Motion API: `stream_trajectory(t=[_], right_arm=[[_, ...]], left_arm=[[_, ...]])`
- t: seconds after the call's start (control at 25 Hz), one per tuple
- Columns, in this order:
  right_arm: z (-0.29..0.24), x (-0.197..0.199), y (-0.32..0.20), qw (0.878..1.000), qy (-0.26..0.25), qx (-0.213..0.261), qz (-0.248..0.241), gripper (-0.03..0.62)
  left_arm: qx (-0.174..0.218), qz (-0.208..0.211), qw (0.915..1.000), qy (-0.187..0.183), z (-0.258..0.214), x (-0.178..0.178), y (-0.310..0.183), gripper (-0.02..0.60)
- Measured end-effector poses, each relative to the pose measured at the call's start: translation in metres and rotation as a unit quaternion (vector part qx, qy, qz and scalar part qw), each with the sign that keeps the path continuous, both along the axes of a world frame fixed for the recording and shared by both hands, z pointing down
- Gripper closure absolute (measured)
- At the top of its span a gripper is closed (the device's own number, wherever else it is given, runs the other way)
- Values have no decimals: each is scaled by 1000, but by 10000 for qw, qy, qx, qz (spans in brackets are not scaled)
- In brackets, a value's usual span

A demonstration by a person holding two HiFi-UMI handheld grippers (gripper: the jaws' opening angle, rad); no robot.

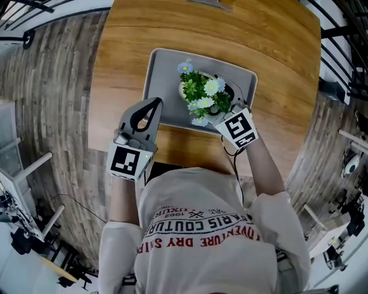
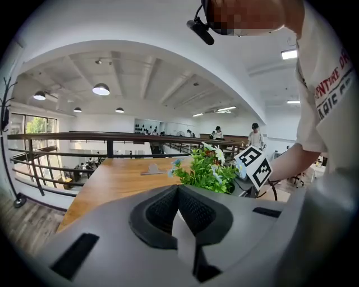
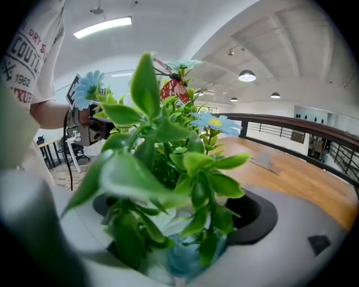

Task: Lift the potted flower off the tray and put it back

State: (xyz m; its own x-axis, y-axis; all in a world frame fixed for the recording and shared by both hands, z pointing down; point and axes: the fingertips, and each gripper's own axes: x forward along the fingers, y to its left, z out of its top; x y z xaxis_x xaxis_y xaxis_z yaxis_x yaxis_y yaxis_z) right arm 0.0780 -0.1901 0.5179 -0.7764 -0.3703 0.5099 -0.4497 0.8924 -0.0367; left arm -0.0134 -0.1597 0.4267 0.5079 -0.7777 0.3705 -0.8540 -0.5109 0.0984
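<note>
The potted flower (image 1: 202, 96), green leaves with white and blue blooms, stands on the grey tray (image 1: 158, 73) on a round wooden table (image 1: 264, 46). My right gripper (image 1: 222, 107) reaches in from the near right, its jaws set on either side of the pot and closed on it. In the right gripper view the potted flower (image 3: 168, 140) fills the frame and leaves hide the right gripper's (image 3: 168, 224) fingertips. My left gripper (image 1: 156, 103) hovers shut over the tray's near left edge, holding nothing. From the left gripper (image 2: 178, 190), the potted flower (image 2: 208, 171) shows ahead to the right.
A small grey object (image 1: 210, 3) lies at the table's far edge. A dark metal railing (image 2: 84, 137) runs round the wood-plank floor (image 1: 57, 86) beyond the table. White furniture (image 1: 23, 172) stands at the left. Distant people (image 2: 255, 134) stand in the background.
</note>
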Motion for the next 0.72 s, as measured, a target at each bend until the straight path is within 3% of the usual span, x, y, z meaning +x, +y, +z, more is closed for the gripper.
stream_trajectory(t=[0.44,0.72], right_arm=[[44,-20,-9,9968,0,-266,-759,109],[53,-24,-8,9956,65,-275,-888,109]], left_arm=[[-402,-555,9976,-39,39,-16,-2,569],[-408,-652,9968,-212,46,-19,3,569]])
